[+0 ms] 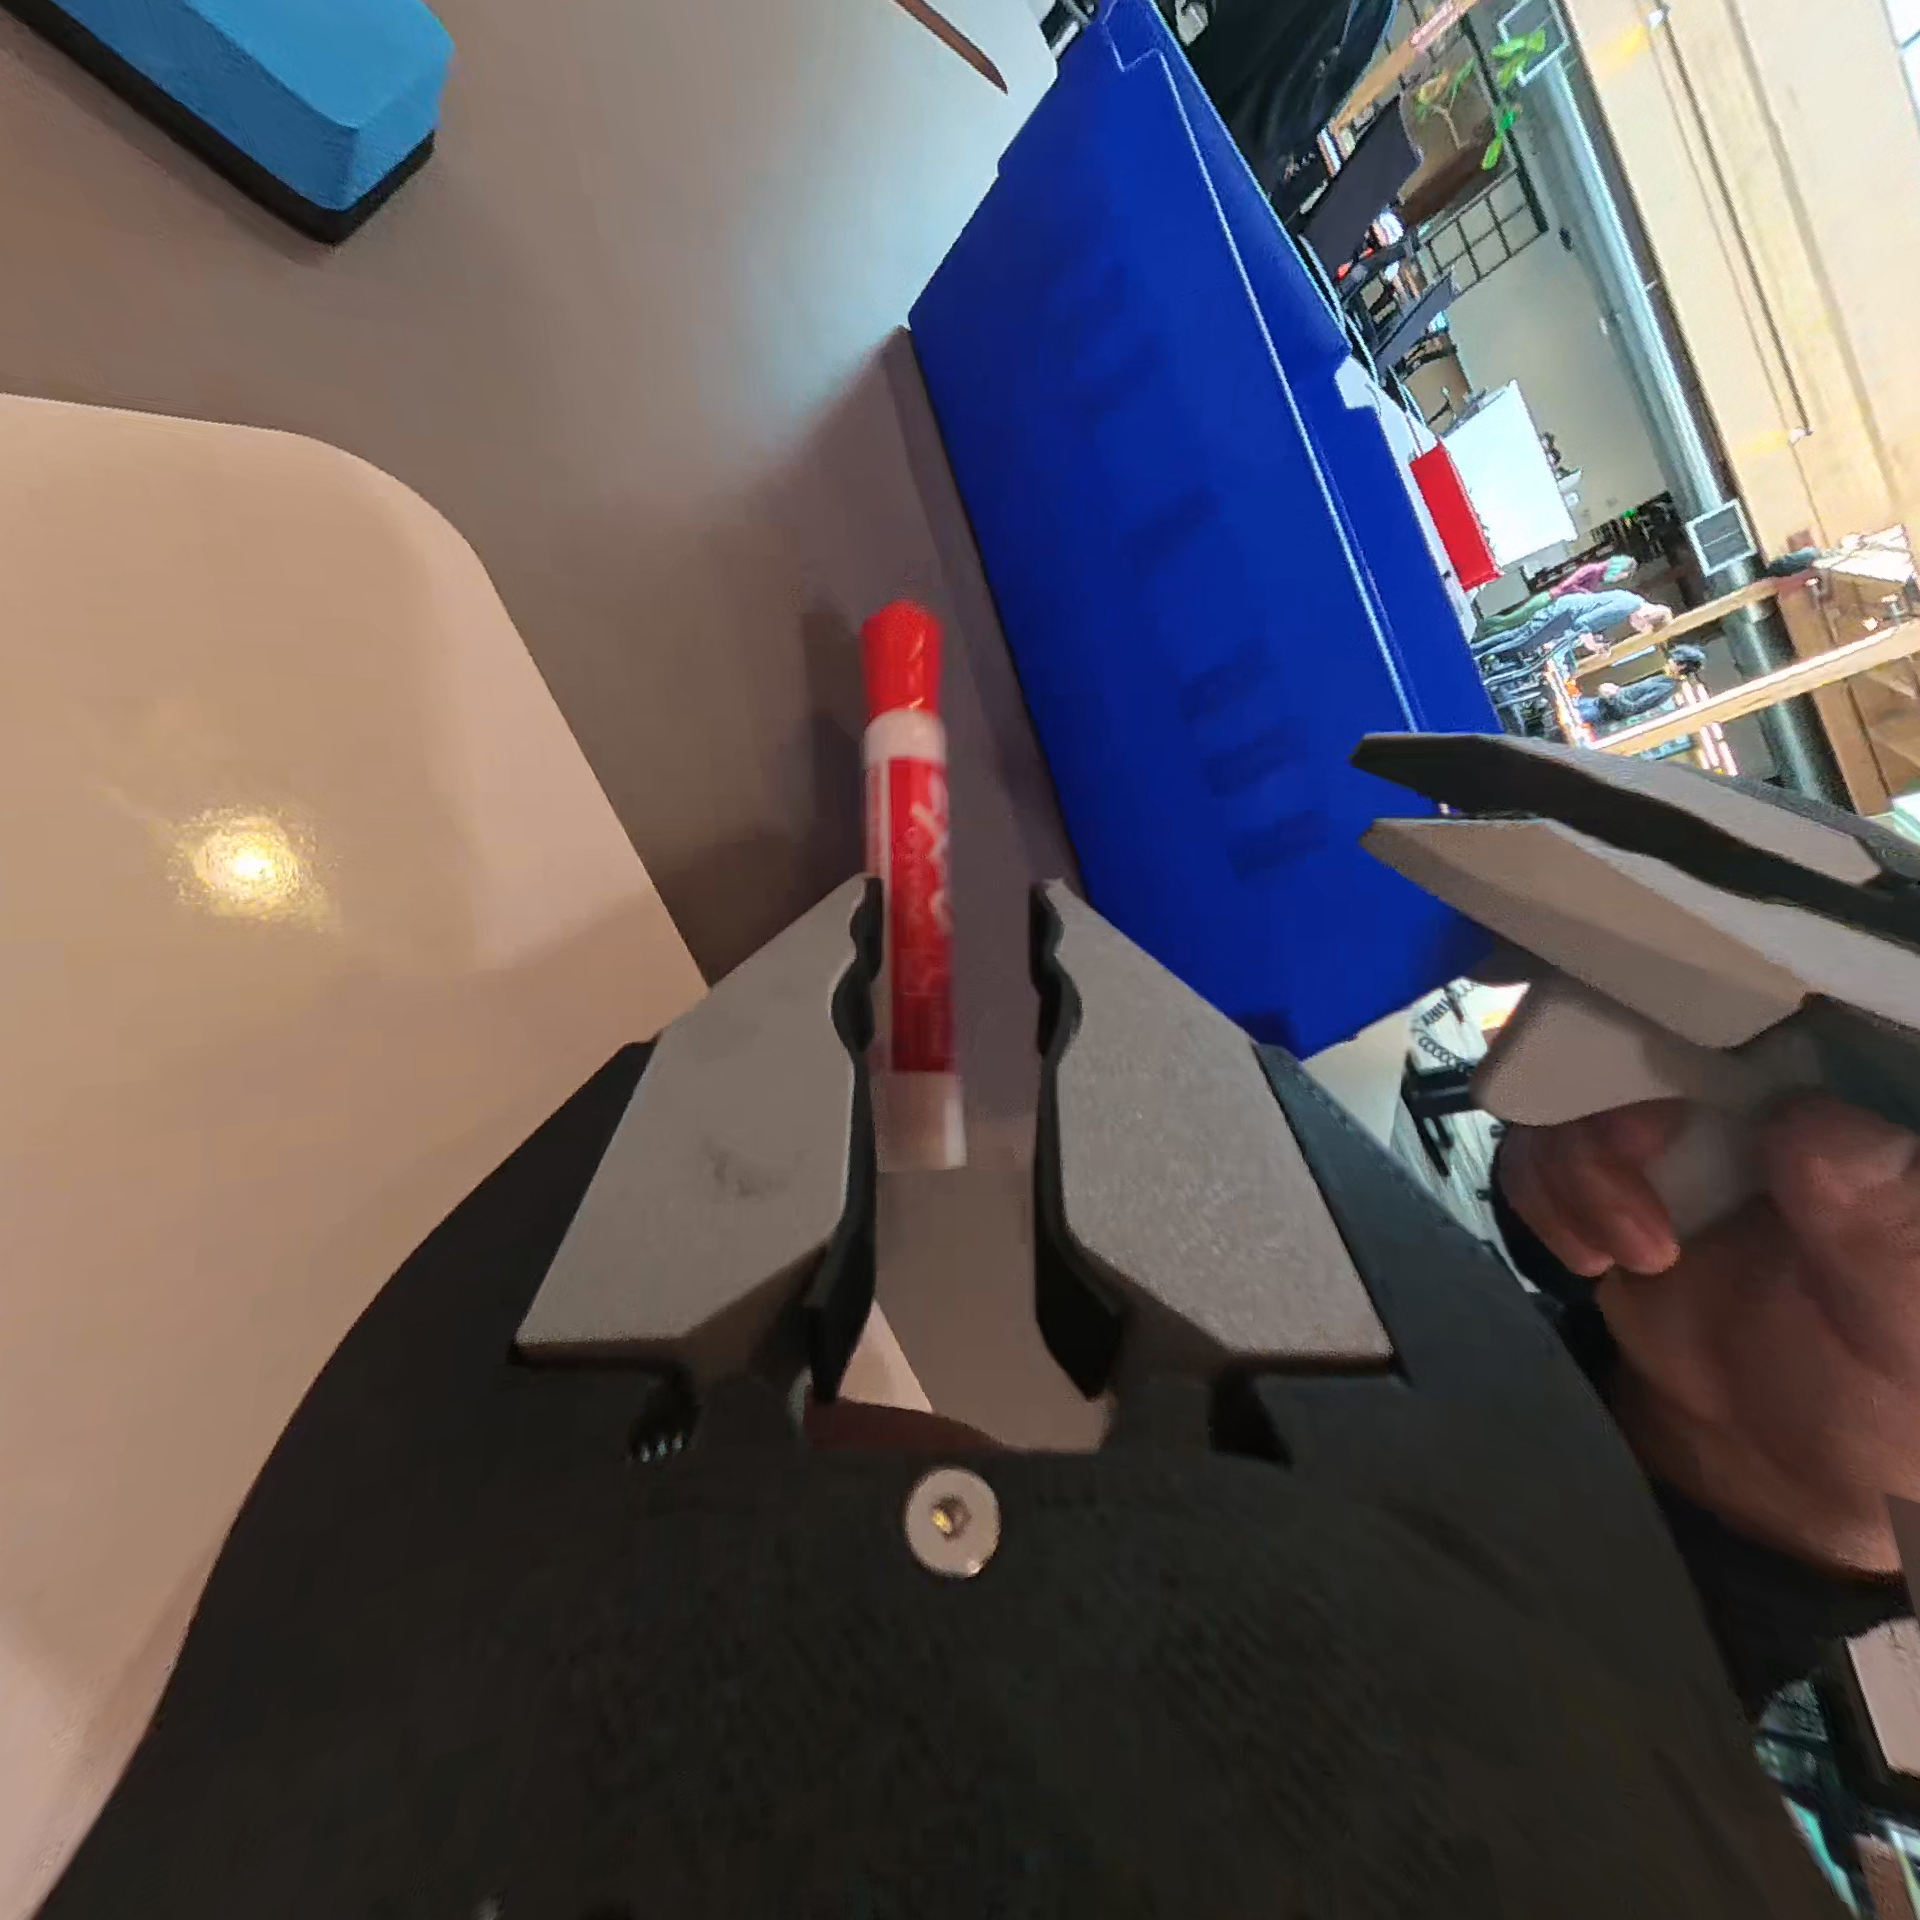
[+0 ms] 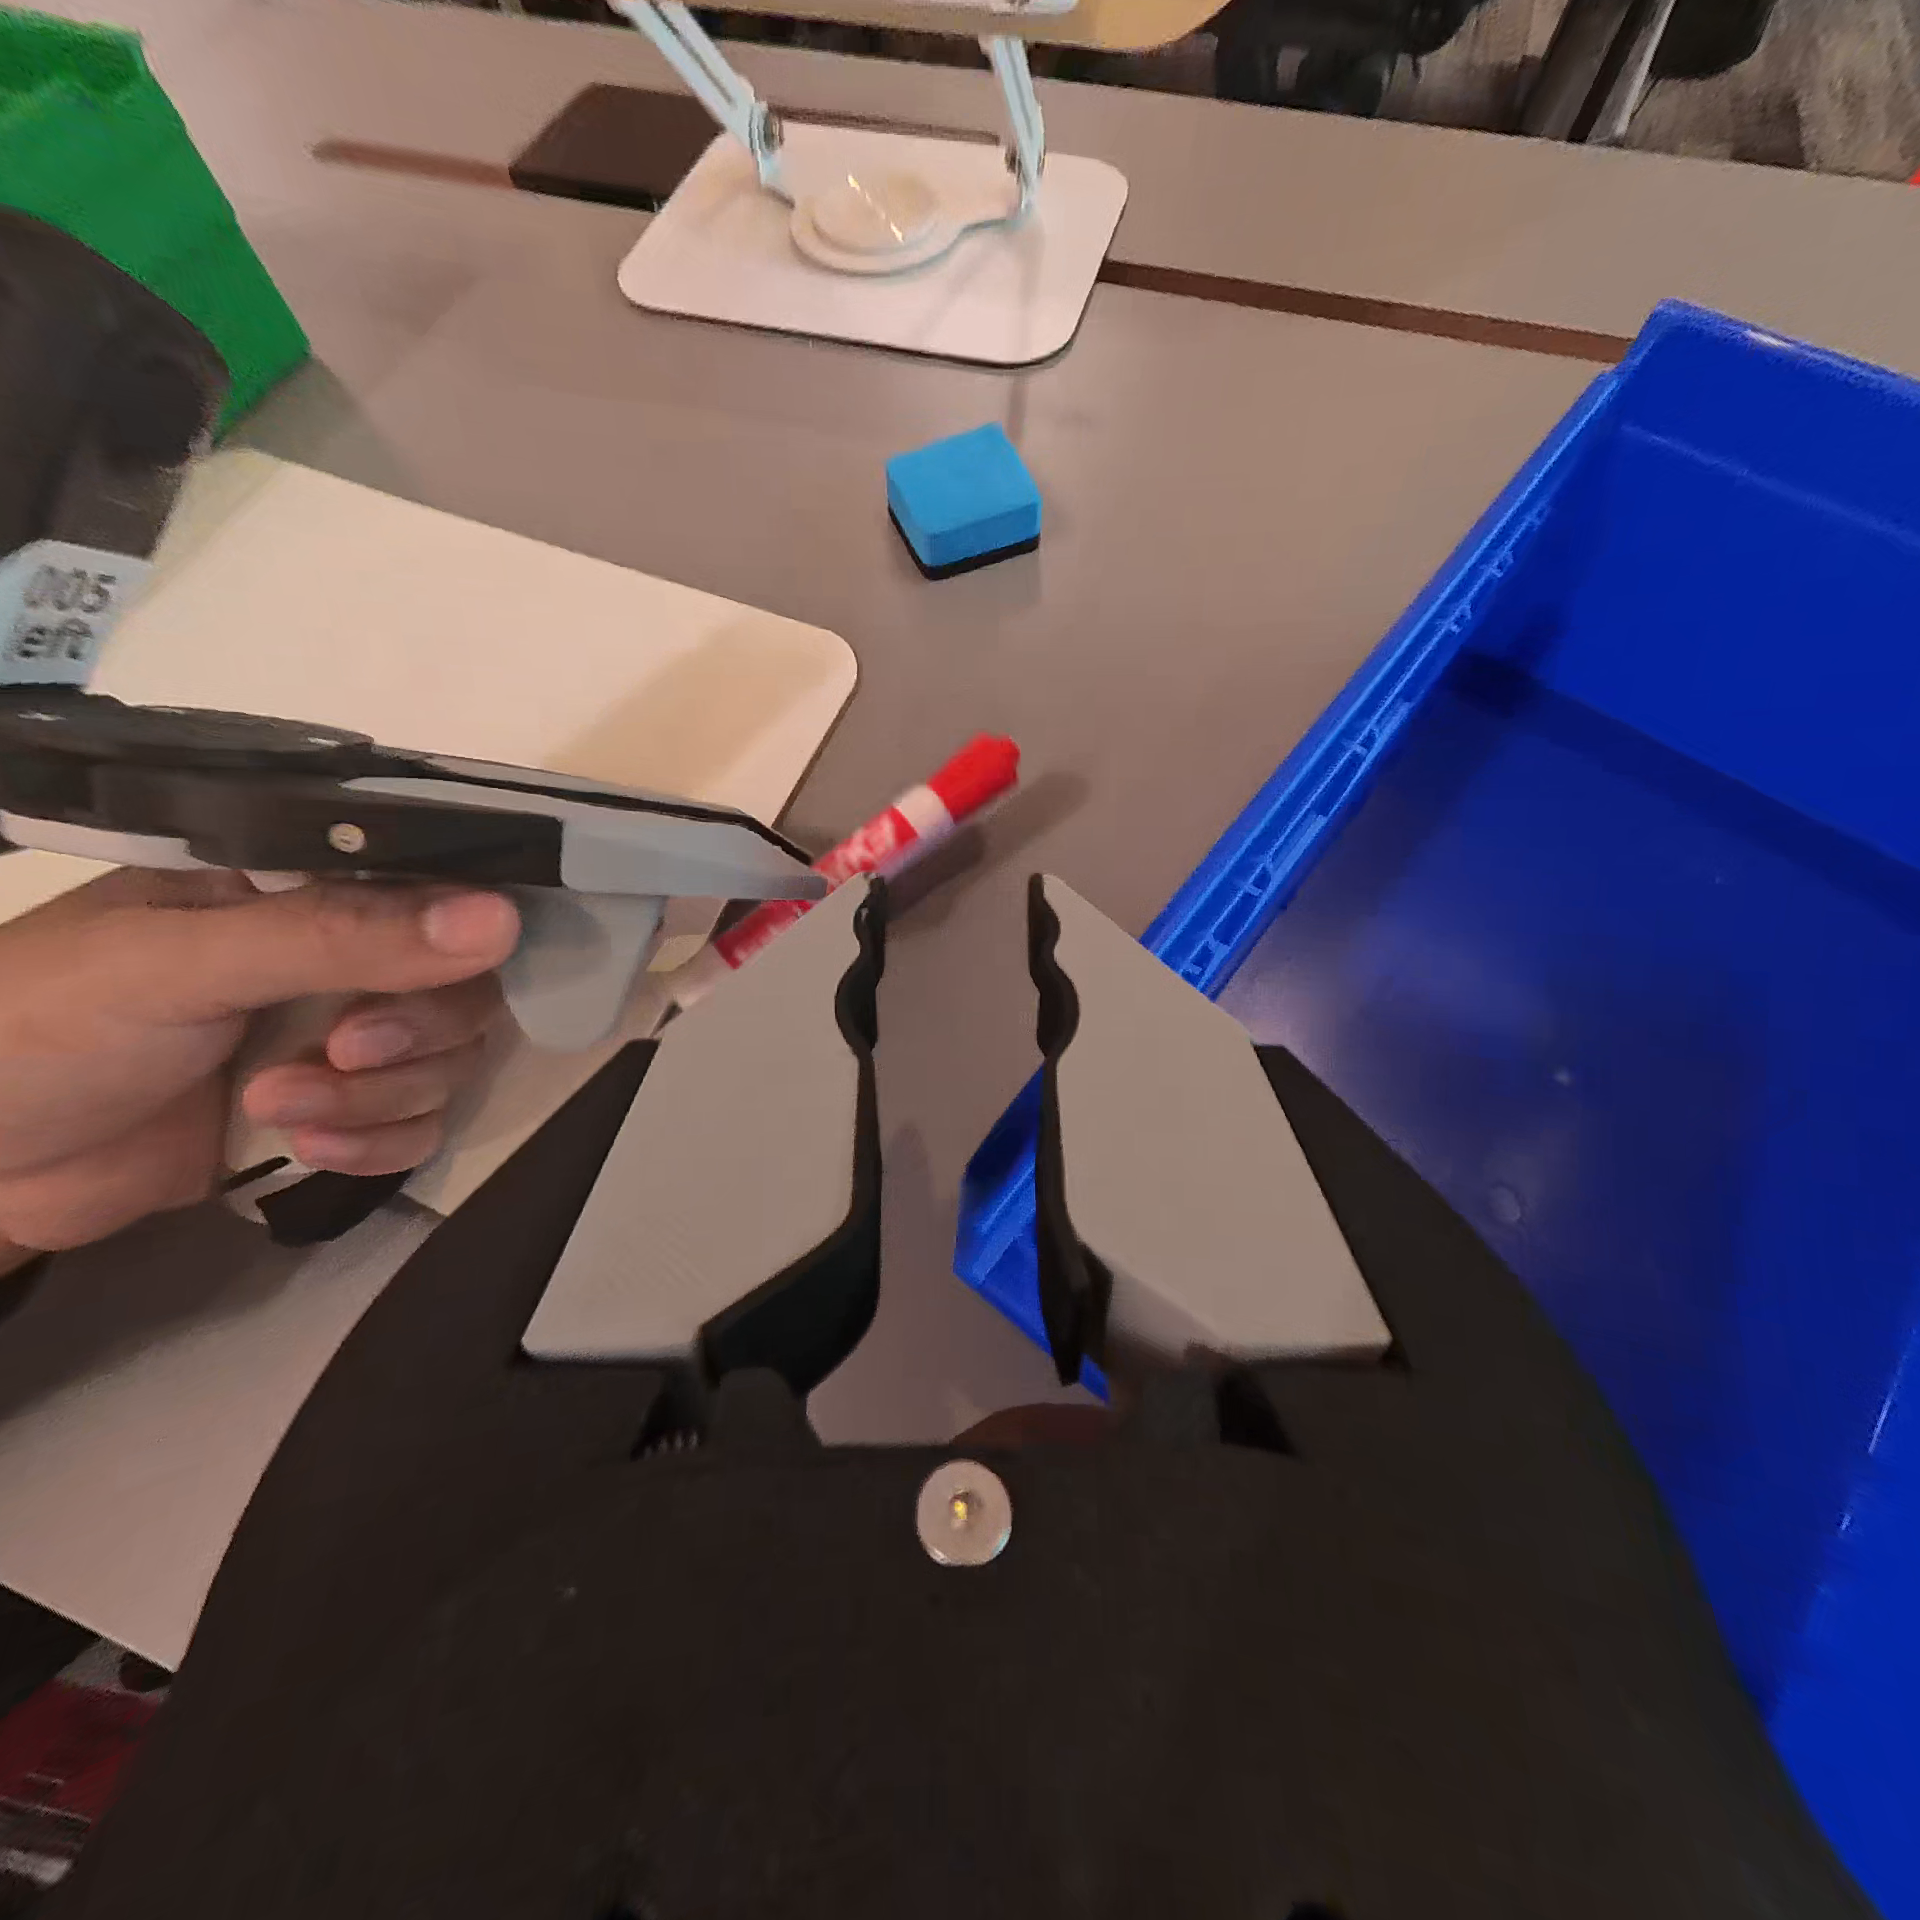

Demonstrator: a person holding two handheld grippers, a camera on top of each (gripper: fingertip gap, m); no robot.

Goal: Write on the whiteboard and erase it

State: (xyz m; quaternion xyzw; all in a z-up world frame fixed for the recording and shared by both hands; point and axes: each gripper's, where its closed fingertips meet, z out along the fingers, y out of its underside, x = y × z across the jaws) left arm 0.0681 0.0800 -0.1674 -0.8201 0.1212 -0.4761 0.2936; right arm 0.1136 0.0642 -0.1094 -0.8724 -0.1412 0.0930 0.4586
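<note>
A red-capped whiteboard marker (image 1: 906,831) lies on the grey table between the whiteboard (image 1: 260,779) and the blue bin (image 1: 1195,623). My left gripper (image 1: 956,894) is open, its fingers on either side of the marker's rear half, the left finger close against it. My right gripper (image 2: 951,904) is open and empty, just right of the marker (image 2: 925,810), over the bin's near corner. The left gripper (image 2: 779,868) shows from the side there, a hand holding it. A blue eraser (image 2: 961,509) sits farther back.
The blue bin (image 2: 1558,935) is open and takes up the right side. A white stand base (image 2: 883,249) stands at the back of the table. A green object (image 2: 125,208) is at the far left. The right gripper (image 1: 1382,800) shows at the left view's right edge. The left tips stand about 15 cm off the blue eraser (image 2: 961,509). Seen from the left wrist view (image 1: 371,50) as well.
</note>
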